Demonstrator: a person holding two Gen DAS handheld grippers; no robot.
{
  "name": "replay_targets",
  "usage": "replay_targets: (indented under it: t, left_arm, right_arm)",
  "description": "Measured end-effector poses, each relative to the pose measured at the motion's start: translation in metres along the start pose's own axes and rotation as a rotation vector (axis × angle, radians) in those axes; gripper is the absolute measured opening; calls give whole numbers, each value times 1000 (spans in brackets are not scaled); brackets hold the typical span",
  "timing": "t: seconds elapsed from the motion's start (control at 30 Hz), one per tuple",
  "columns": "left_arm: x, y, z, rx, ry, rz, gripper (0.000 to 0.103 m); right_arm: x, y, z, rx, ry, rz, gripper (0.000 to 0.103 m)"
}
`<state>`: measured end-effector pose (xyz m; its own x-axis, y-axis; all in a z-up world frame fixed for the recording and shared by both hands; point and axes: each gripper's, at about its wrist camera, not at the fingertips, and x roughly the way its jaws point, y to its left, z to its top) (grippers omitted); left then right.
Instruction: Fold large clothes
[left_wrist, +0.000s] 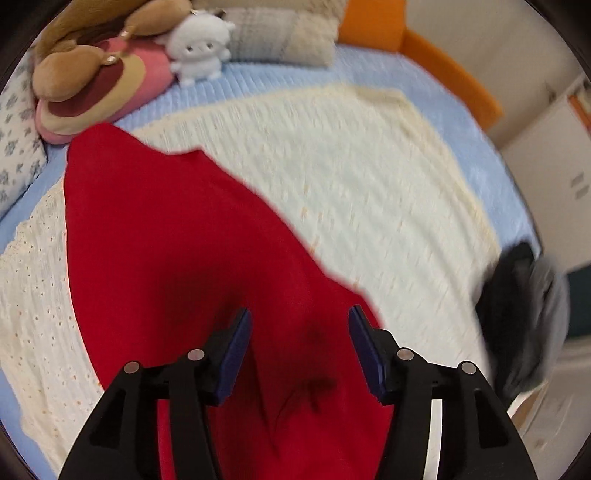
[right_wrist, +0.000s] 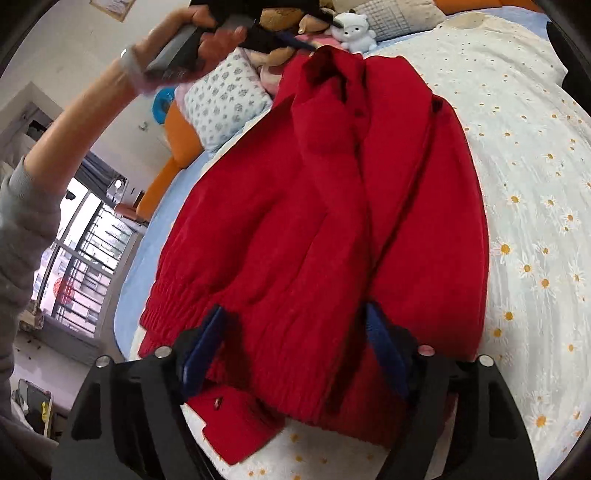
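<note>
1. We see the red jacket (right_wrist: 332, 206) spread lengthwise on the bed's daisy-print cover (right_wrist: 524, 206), its ribbed hem nearest the right claw (right_wrist: 295, 332) and its collar at the far end.

2. Our right claw stands released over the hem: its blue pads (right_wrist: 201, 343) sit apart on either side of the ribbed band, with red cloth lying between and below them but not pinched.

3. A loose flap of the same jacket lies just beneath the right claw, nearer to us than the hem.

4. Our left claw (left_wrist: 299, 332) is also released, jaws wide, pointing steeply down over red fabric; the cloth fills the space below and between its fingers (left_wrist: 236, 354), though we cannot tell whether they touch it.

5. From the right claw's view, the left claw hangs beyond the collar, gripped by a hand (right_wrist: 207, 40) with a grey sleeve.

6. Ahead of the left claw, past the jacket, sit a white plush toy (left_wrist: 199, 48) and pillows (left_wrist: 288, 37) at the bed's head.
</note>
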<state>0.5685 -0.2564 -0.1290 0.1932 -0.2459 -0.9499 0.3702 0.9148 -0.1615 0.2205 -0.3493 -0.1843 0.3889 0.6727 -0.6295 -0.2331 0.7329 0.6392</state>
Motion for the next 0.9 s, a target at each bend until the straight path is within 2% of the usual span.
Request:
replay_targets:
  t: [0.07, 0.1, 0.13, 0.23, 0.27, 0.3, 0.37, 0.4, 0.43, 0.47, 0.5, 0.67, 0.8, 0.9]
  left_arm:
    - [9, 0, -12, 10, 26, 2, 58]
    - [14, -1, -18, 14, 42, -5, 58]
    - [18, -4, -23, 19, 52, -3, 58]
    - [19, -14, -36, 71, 53, 44, 58]
    - [18, -16, -38, 81, 54, 54, 58]
    - [16, -18, -43, 93, 55, 70, 58]
    - [14, -20, -49, 99, 63, 87, 58]
    - [13, -20, -52, 103, 67, 98, 49]
    - [13, -20, -56, 106, 64, 125, 30]
    - [15, -19, -59, 103, 65, 144, 19]
    - [18, -18, -60, 89, 71, 140, 13]
    - [7, -29, -58, 49, 57, 119, 11]
    - [-15, -59, -41, 42, 23, 79, 11]
    - [-11, -80, -34, 50, 24, 85, 11]
  right_arm:
    - [-4, -4, 1, 24, -7, 17, 63]
    - [-6, -9, 4, 42, -10, 17, 52]
    - [-8, -13, 5, 58, -12, 26, 46]
    - [-19, -21, 0, 102, -25, 88, 35]
    - [-21, -22, -1, 101, -26, 94, 32]
    - [-23, -20, -3, 92, -28, 85, 25]
    - [-27, -19, -3, 83, -29, 85, 24]
    - [-29, -19, -4, 81, -31, 81, 23]
    - [-31, -19, -4, 75, -31, 78, 22]
    - [-33, -20, -4, 72, -34, 79, 21]
    - [-35, -20, -5, 74, -41, 83, 21]
    - [-46, -19, 7, 103, -92, 120, 19]
    - [-62, -21, 12, 104, -123, 145, 19]
    - [-71, -26, 8, 106, -130, 129, 19]
